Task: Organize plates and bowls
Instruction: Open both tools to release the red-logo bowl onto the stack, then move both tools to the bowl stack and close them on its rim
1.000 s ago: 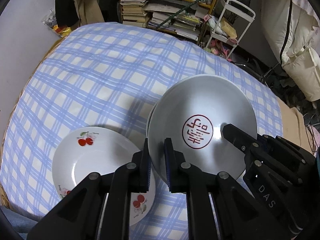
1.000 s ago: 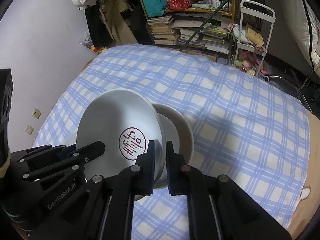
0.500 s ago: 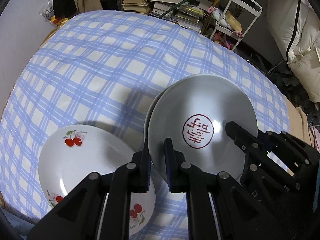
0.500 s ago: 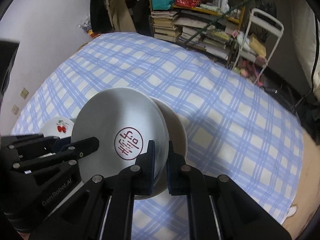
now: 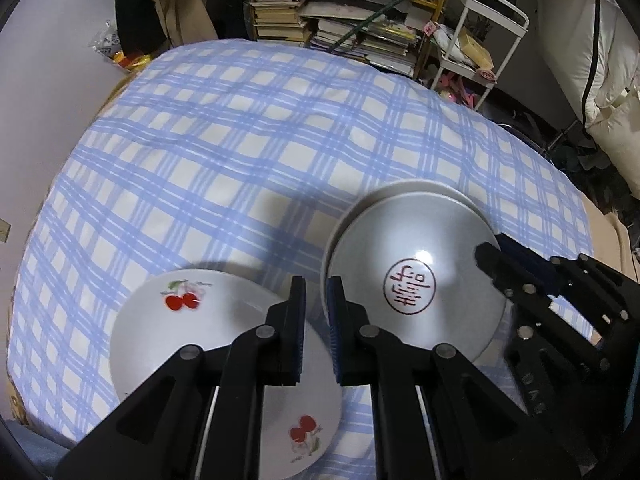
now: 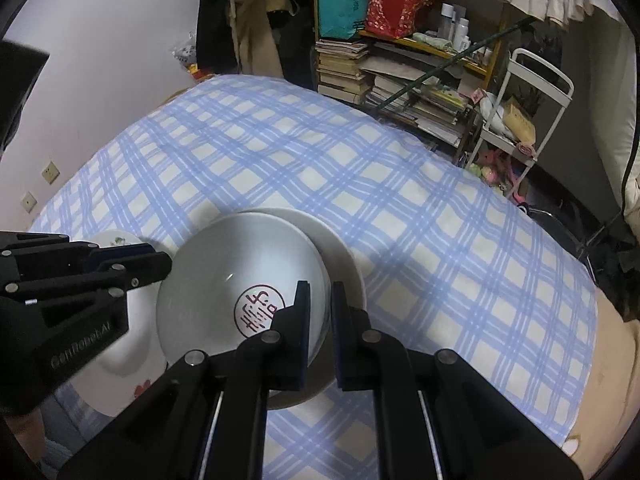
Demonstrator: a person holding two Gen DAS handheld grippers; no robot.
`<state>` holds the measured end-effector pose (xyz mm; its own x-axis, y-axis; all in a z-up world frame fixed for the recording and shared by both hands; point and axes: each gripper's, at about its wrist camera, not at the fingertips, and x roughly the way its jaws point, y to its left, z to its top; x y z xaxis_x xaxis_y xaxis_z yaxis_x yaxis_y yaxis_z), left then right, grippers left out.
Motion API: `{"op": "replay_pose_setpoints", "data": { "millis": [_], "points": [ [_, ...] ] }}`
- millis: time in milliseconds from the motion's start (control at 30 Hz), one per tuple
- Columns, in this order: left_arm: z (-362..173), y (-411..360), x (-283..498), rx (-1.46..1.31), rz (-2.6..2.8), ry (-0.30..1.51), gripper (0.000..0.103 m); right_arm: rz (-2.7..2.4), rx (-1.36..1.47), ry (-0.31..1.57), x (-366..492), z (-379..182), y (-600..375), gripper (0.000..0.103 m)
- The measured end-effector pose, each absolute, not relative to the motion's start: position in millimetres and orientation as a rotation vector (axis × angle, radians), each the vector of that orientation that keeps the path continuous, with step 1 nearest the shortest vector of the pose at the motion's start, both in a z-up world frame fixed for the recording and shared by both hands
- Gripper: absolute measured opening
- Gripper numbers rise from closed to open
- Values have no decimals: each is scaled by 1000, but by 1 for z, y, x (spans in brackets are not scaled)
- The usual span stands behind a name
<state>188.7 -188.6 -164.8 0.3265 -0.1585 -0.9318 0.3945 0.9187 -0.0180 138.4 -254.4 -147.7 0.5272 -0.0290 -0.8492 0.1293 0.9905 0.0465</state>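
Surface: blue-and-white checked bedspread [image 5: 256, 128].
Right claw [image 6: 320, 304]: pinching the rim of the grey red-stamped bowl [image 6: 240, 276], directly above the white bowl [image 6: 344, 256].
Left claw [image 5: 316, 300]: nearly closed, empty, beside the bowl's rim, above the white cherry-printed plate [image 5: 160, 328].

Bowls: we count two, the red-stamped bowl [image 5: 416, 280] nested over a plain bowl [image 6: 344, 248].
Plates: we count one cherry plate [image 5: 192, 320].
Grippers: we see two.

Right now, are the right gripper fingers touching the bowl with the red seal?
Touching. The right wrist view shows the right gripper with its fingers closed on the rim of the red-seal bowl, one inside and one outside.
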Motion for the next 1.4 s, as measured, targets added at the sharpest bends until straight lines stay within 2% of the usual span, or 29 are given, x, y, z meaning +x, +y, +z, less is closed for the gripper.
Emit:
{"op": "replay_pose_setpoints", "data": {
  "millis": [67, 167, 233, 300, 367, 433, 467, 533, 633, 733, 1400],
  "points": [
    [-162, -184, 190, 238, -348, 1180, 14, -107, 129, 1002, 135, -143, -258, 12],
    [-161, -176, 196, 241, -327, 1183, 16, -125, 172, 995, 130, -138, -265, 19],
    [-161, -172, 199, 253, -319, 1184, 17, -151, 205, 990, 127, -135, -273, 36],
    [-161, -167, 204, 261, -314, 1185, 19, -171, 249, 987, 124, -133, -281, 46],
    [-161, -163, 208, 265, -322, 1190, 24, -191, 290, 983, 120, -131, -290, 52],
    [-162, -162, 212, 271, -327, 1192, 31, -217, 320, 987, 118, -131, -299, 65],
    [-162, -161, 214, 272, -325, 1190, 33, -229, 330, 987, 117, -131, -302, 67],
    [-161, -161, 218, 276, -325, 1185, 45, -257, 349, 995, 115, -133, -309, 76],
    [-161, -164, 220, 275, -349, 1180, 53, -274, 383, 1017, 116, -139, -319, 86],
    [-165, -172, 221, 310, -364, 1189, 60, -278, 409, 1041, 117, -146, -324, 89],
    [-184, -172, 230, 273, -376, 1254, 60, -302, 391, 1146, 124, -172, -328, 90]
  ]
}}
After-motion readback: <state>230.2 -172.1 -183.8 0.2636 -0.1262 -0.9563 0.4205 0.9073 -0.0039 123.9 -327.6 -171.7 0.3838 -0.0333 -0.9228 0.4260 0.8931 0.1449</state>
